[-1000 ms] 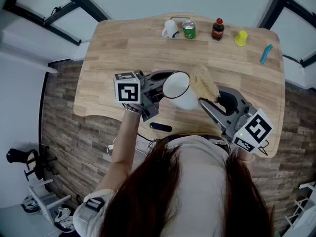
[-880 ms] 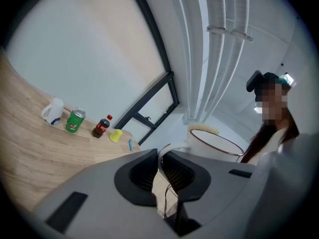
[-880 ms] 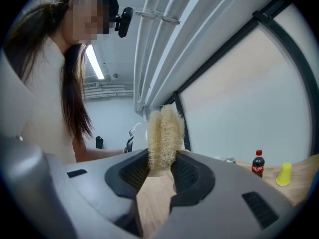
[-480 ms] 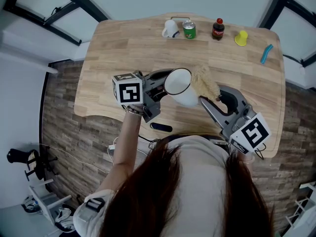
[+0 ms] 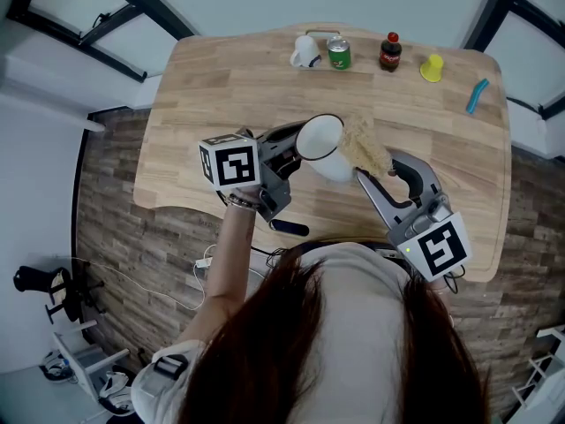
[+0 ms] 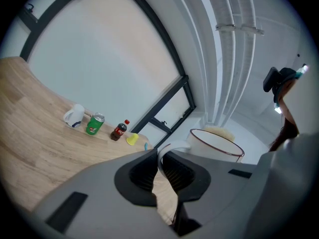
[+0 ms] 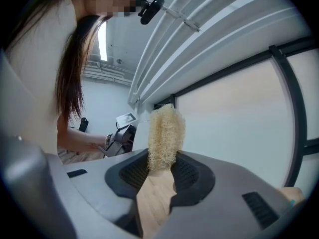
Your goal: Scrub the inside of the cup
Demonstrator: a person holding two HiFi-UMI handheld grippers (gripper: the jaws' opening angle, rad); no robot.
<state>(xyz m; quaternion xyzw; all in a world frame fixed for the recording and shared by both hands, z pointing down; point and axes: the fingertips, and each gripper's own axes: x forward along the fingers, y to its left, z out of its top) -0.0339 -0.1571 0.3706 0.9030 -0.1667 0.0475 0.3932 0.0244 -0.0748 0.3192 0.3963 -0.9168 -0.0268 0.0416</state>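
Shows the left gripper (image 6: 160,169) clamped shut on the handle (image 6: 168,148) of a white cup (image 5: 322,146). Shows the right gripper (image 7: 160,176) pinching a loofah scrubber (image 7: 164,133), just beside the cup's rim. Calls for steadying the cup, pushing the loofah deep inside, then twisting against the wall.

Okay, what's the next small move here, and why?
Probably swing the right gripper to push its tan fibrous loofah scrubber into the mouth of the white dark-rimmed enamel cup: the left gripper holds the cup by its handle, and the scrubber sits just outside it.
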